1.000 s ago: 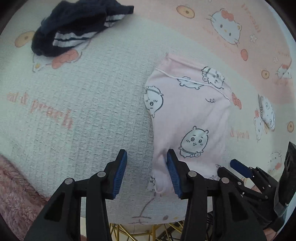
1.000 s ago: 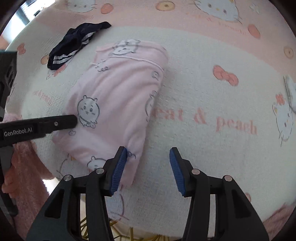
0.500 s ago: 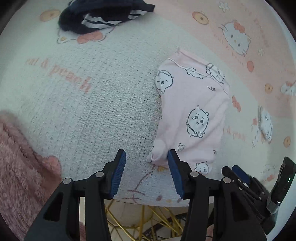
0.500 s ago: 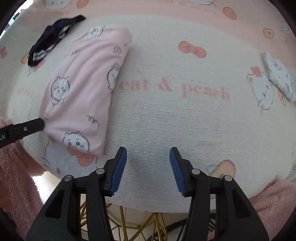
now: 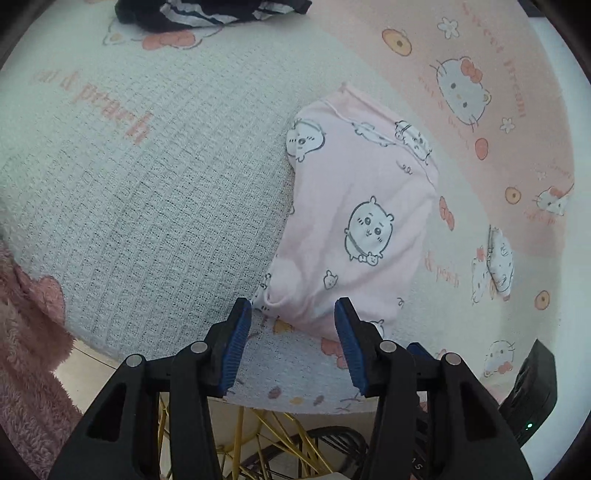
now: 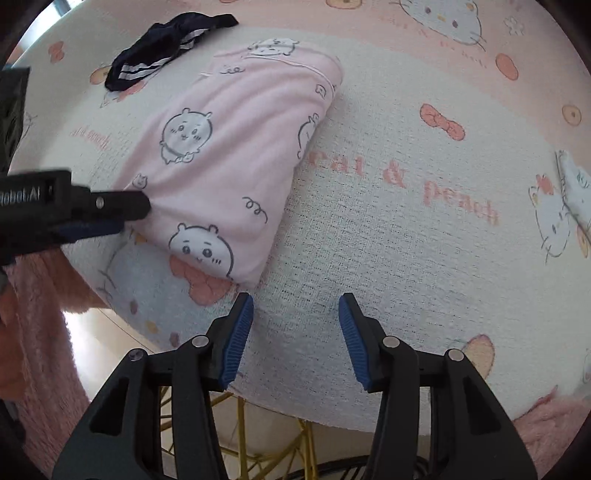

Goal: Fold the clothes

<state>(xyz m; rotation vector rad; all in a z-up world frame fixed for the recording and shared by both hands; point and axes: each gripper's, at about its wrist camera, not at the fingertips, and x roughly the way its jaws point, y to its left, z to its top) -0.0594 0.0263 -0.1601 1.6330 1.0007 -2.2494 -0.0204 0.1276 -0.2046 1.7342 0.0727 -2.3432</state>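
A folded pink garment printed with cartoon animals lies flat on the tablecloth, near the table's front edge. My left gripper is open, and the garment's near corner lies just ahead of the gap between its blue pads. In the right wrist view the same garment sits to the upper left, with the left gripper against its left edge. My right gripper is open over bare cloth just right of the garment's near corner, holding nothing.
A crumpled navy garment with white stripes lies at the far side. A small folded white piece rests to the right. Pink fluffy fabric hangs at the left. Gold wire legs show below the table edge.
The left gripper drew back off the garment's edge, so its corner now lies ahead of the tips. The right gripper swung right, away from the garment, then back beside its corner.
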